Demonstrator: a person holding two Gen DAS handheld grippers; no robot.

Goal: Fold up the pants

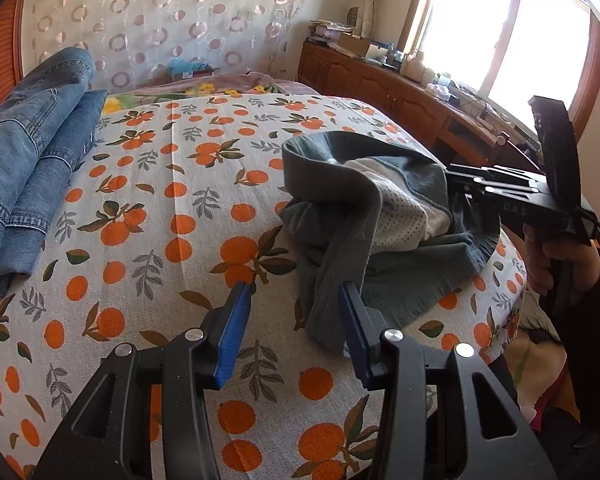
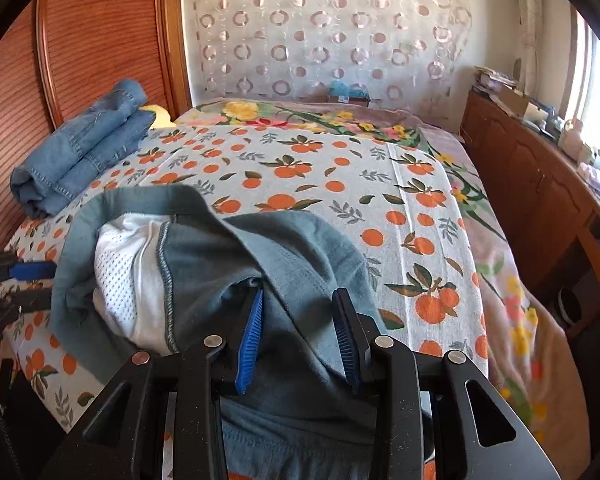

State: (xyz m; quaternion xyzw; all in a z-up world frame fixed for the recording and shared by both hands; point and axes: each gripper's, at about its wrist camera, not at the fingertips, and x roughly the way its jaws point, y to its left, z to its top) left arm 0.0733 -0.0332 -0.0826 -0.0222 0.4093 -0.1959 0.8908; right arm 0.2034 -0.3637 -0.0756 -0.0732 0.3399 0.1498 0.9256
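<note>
- The grey-green pants (image 1: 364, 216) lie crumpled right of centre on the orange-print sheet (image 1: 172, 208), white mesh lining showing.
- Left gripper (image 1: 294, 292) gapes wide, holding nothing.
- Right gripper (image 2: 298, 300) spread too, cloth bunched between its fingers, ungripped.
- Soft, light, floppy stuff; best taken by the thick waistband (image 2: 112, 204).

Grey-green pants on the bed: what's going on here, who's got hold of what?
A person holds a hand-held gripper in each hand over a bed with an orange-print sheet. The grey-green pants lie in a crumpled heap, white mesh lining showing. The right hand-held gripper is open with fabric between its fingers, not clamped. The left hand-held gripper is open at the heap's near edge. Folded jeans sit off to the side. Folding hasn't visibly started.
</note>
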